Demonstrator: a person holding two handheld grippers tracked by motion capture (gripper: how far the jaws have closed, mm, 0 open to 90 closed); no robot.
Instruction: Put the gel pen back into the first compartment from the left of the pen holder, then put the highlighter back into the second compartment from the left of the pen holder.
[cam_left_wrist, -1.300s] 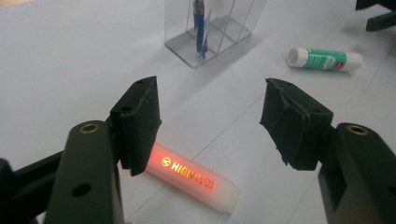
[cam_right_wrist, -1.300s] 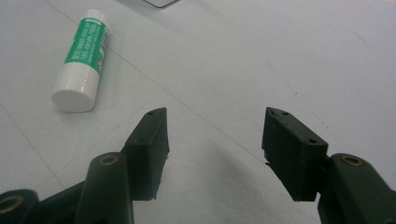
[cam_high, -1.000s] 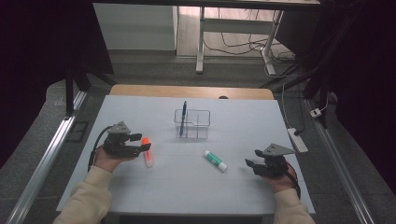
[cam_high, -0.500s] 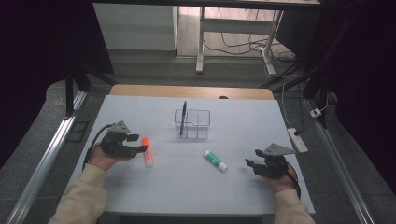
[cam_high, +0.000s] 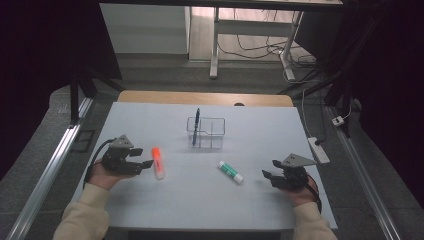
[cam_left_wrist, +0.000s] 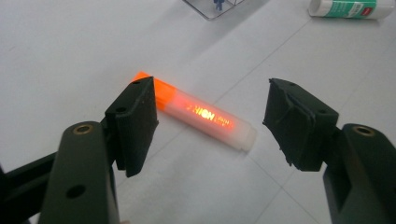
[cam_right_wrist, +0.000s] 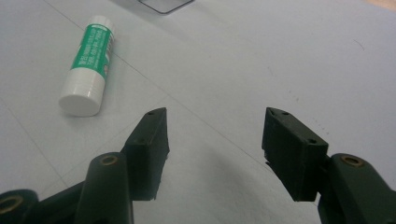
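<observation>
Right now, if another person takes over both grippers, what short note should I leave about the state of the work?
Left gripper: jaws have just been opening; they stand apart and hold nothing, with the orange highlighter lying flat on the table just beyond them.
Right gripper: open, holds nothing, near the table's right side.
Glue stick: flat on the table, between the two grippers, closer to the right one.
Clear organizer: at the table's middle, with a blue pen standing in its left compartment.
Done: pen stands in the organizer.
Left, probably: highlighter and glue stick into the organizer.
</observation>
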